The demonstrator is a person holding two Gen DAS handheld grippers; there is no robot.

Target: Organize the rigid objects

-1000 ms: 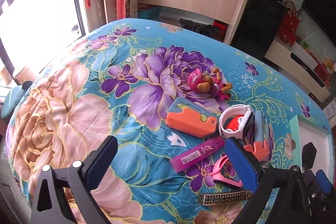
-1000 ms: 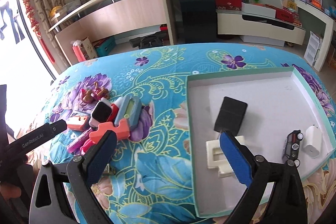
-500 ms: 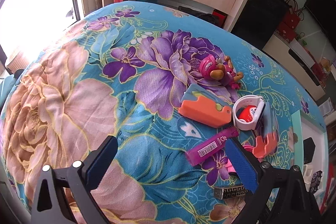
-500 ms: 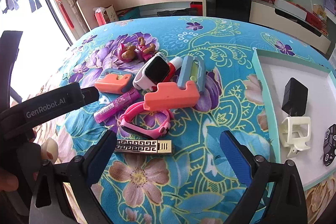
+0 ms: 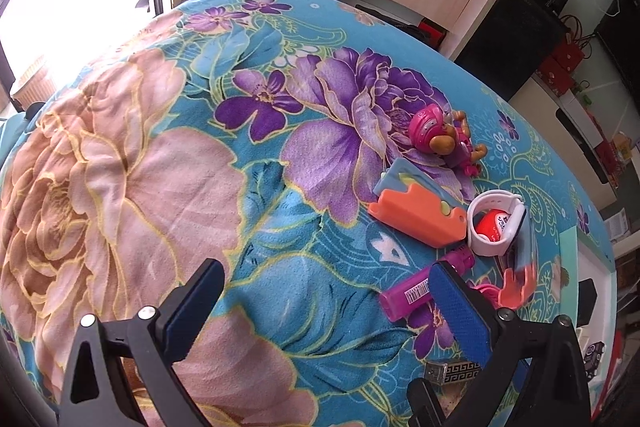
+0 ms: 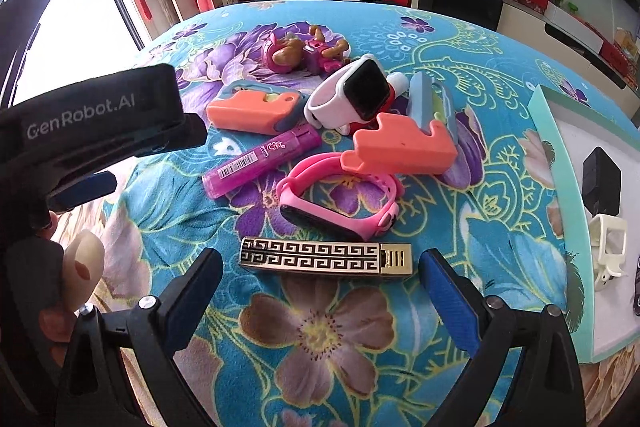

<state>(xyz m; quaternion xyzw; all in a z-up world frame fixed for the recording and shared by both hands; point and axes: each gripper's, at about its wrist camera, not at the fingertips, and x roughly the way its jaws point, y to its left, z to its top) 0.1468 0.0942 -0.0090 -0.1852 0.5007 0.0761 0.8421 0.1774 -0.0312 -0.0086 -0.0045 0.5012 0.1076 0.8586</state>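
A pile of small objects lies on the flowered cloth: a gold patterned bar (image 6: 325,258), a pink wristband (image 6: 340,201), a magenta tube (image 6: 260,163), two orange blocks (image 6: 400,149) (image 6: 252,109), a white smartwatch (image 6: 352,97) and a pink toy figure (image 6: 304,51). My right gripper (image 6: 322,301) is open and empty, its fingers straddling the space just in front of the gold bar. My left gripper (image 5: 326,307) is open and empty, left of the pile; its right finger (image 5: 460,307) overlaps the magenta tube (image 5: 424,287). The orange block (image 5: 416,215) and toy (image 5: 436,139) show beyond.
A white tray with a teal rim (image 6: 560,187) sits at the right, holding a black box (image 6: 602,179) and a white plastic frame (image 6: 608,247). The left gripper's body (image 6: 92,131) fills the left of the right wrist view. Shelves and cabinets stand behind the table.
My right gripper has swung left from over the tray to the pile and come down close to the gold bar. My left gripper has moved nearer the cloth. Both stayed open.
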